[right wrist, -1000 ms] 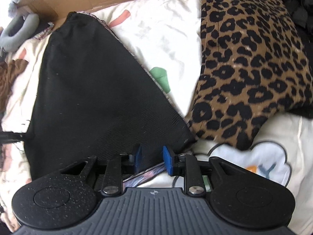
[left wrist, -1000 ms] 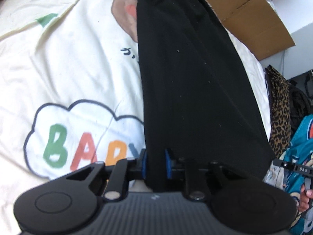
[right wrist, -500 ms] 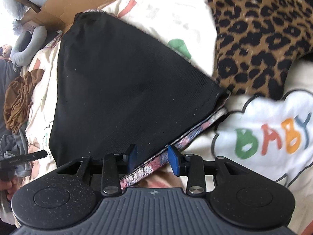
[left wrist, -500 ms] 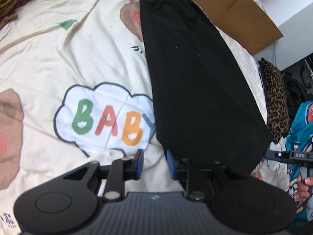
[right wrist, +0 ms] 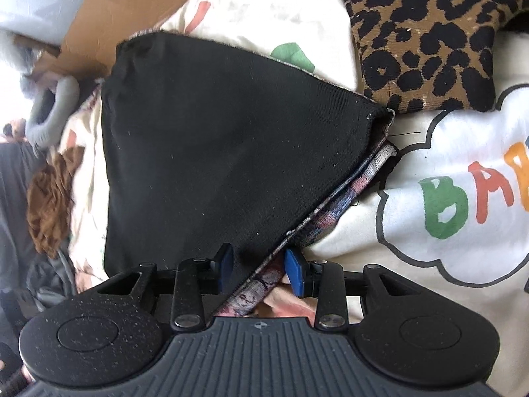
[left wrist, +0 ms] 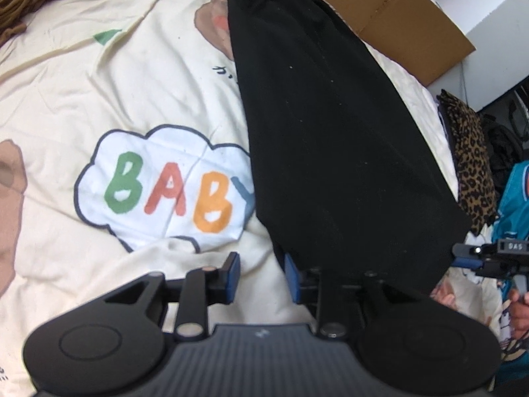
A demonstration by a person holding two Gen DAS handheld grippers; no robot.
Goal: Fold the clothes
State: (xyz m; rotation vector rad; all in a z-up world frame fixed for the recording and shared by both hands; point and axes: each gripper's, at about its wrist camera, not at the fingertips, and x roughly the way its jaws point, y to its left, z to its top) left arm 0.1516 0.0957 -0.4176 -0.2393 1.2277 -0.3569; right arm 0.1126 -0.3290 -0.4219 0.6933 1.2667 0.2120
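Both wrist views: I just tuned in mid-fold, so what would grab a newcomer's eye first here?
The long black garment dominates, stretched along the cream bedsheet from the near edge toward the cardboard. Beside it, on the left in the left wrist view, a white cloud print spelling BABY in colours stands out. In the right wrist view, a leopard-print cushion sits just beyond the garment's far corner.

The black cloth point(left wrist: 334, 139) covers the last letter of the word on your cream blanket point(left wrist: 66, 106), just past your left gripper's point(left wrist: 261, 276) open jaws. Your right gripper point(right wrist: 258, 266) has the cloth's patterned hem point(right wrist: 334, 211) between its wide jaws, but its near end goes under the gripper body. Far left of those jaws, the grey ring point(right wrist: 49, 115) is blurry.
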